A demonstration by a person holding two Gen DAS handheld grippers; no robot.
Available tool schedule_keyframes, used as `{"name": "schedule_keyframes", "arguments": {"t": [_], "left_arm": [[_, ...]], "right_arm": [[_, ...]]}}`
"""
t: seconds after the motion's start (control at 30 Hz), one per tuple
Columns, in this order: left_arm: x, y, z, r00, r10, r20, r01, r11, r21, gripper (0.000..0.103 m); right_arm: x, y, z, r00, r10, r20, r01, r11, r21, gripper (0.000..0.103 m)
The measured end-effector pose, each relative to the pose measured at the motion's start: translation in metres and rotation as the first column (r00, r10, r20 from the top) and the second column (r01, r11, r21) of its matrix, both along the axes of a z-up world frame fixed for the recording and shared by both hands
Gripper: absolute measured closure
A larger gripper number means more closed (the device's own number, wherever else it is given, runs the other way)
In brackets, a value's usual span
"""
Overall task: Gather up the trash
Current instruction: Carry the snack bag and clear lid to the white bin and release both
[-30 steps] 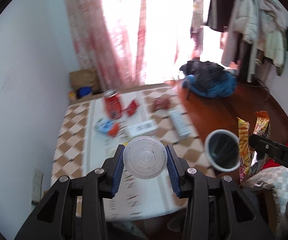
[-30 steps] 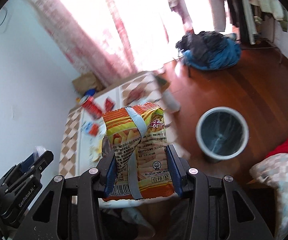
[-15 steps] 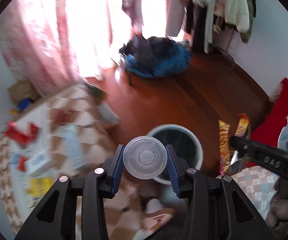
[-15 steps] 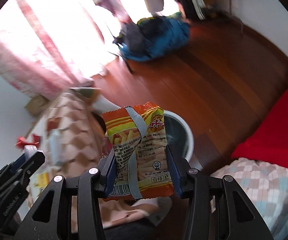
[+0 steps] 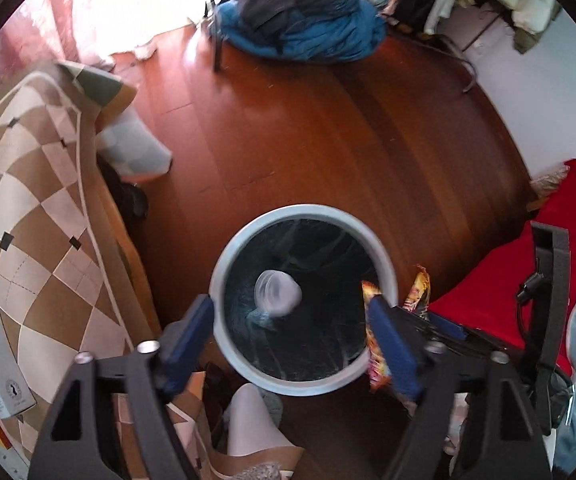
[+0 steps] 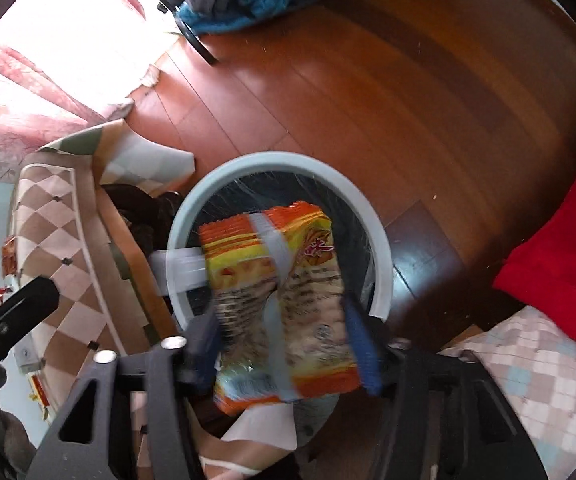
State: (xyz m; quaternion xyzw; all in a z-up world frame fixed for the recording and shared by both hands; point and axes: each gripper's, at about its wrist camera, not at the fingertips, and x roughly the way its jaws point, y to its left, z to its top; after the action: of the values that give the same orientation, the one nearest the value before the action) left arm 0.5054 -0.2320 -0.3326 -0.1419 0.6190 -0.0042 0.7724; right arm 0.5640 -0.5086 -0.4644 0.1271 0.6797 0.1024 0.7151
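The wooden floor (image 5: 327,128) is seen lying open beyond the bin (image 5: 232,264), which is crowded by the checked desk (image 5: 28,200) on one side. The left gripper (image 5: 291,336) is held above the bin mouth, jaws spread apart and empty; a blurred clear lid (image 5: 278,294) is seen inside. A snack bag (image 6: 284,300) is seen between the right gripper's (image 6: 284,344) jaws over the rim; whether it is clamped cannot be told through the blur

A polished reddish-brown wooden floor (image 5: 327,128) fills the room. Strong daylight pours through pink patterned curtains (image 6: 28,92). A brown-and-cream checked tablecloth (image 5: 28,216) drapes the table on the left. Blue and dark clothes (image 5: 299,28) lie heaped by a pale wall (image 5: 559,92), near a red blanket (image 5: 499,280)
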Motion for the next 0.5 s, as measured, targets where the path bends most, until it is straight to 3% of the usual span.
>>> {"name": "schedule_keyframes", "arguments": {"t": [0.07,0.13,0.17,0.5], "left_arm": [[-0.003,0.003,-0.006,1.000,0.014,-0.023,-0.014,1.000,0.017,0.020],[-0.005,0.007,-0.012,0.999,0.020,-0.035,-0.019,0.999,0.043,0.010],[-0.006,0.008,-0.013,0.999,0.021,-0.038,-0.019,0.998,0.065,0.007],[-0.033,0.005,-0.007,0.999,-0.005,-0.039,0.014,0.974,0.225,0.007]], "right_arm": [[0.002,0.001,-0.011,1.000,-0.008,-0.025,0.008,1.000,0.009,0.024],[0.002,0.002,-0.016,0.999,-0.009,-0.031,0.010,1.000,0.019,0.007],[0.000,0.002,-0.016,0.999,-0.009,-0.033,0.009,1.000,0.019,0.004],[-0.026,0.006,-0.005,0.999,0.049,-0.009,-0.050,0.989,-0.136,0.000]]}}
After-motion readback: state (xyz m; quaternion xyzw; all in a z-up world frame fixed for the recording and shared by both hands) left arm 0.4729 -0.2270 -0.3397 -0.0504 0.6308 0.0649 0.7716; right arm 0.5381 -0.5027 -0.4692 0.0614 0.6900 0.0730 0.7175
